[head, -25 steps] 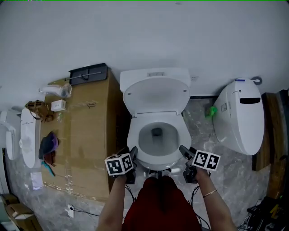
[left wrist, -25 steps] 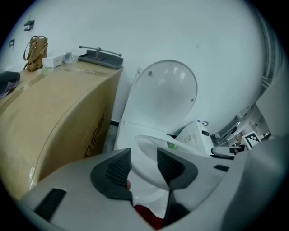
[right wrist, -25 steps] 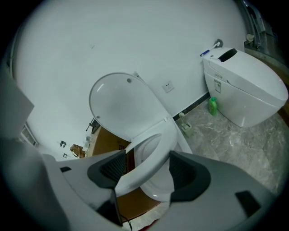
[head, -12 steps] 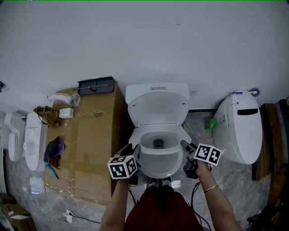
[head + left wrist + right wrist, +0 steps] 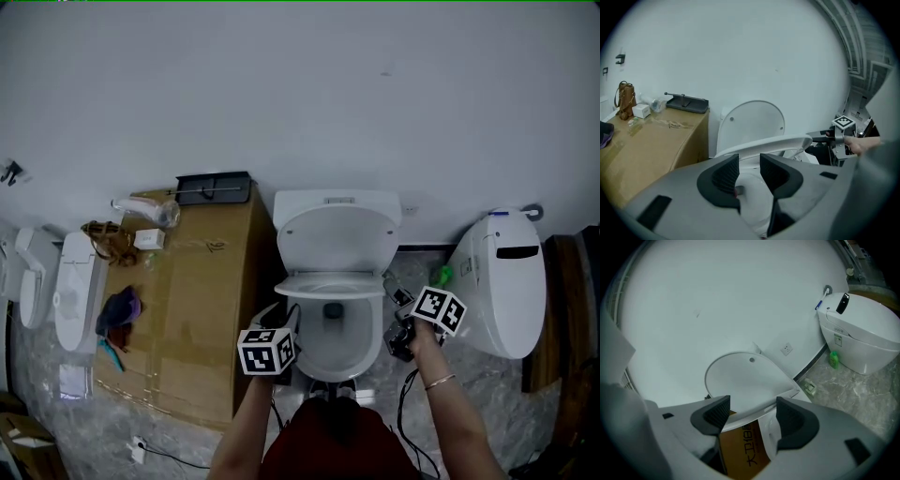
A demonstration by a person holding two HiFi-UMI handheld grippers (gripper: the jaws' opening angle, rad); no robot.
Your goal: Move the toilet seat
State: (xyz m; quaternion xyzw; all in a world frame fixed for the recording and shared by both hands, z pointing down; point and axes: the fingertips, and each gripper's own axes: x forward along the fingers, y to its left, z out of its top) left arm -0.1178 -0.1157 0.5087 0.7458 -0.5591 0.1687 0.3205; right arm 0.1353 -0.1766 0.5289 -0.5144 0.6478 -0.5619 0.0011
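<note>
Toilet seat, half-raised over the bowl: likely rigid, slick, light plastic; lift under the front rim. Left tool: jaws apart, just closing, nothing between. Right tool: agape, seat edge across its gap.

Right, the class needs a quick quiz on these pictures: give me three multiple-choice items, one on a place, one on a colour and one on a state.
1. Where is the black tray?
A) on a chair
B) at the back edge of the cardboard box
C) in a sink

2. What colour is the small bottle on the floor?
A) red
B) green
C) blue

3. How is the toilet seat?
A) tilted up off the bowl
B) flat on the bowl
C) taken off, on the floor

Answers:
1 B, it lies on the box by the wall.
2 B, it shows bright green against the grey floor.
3 A, the left gripper view shows a gap beneath it, with the lid upright behind.
</note>
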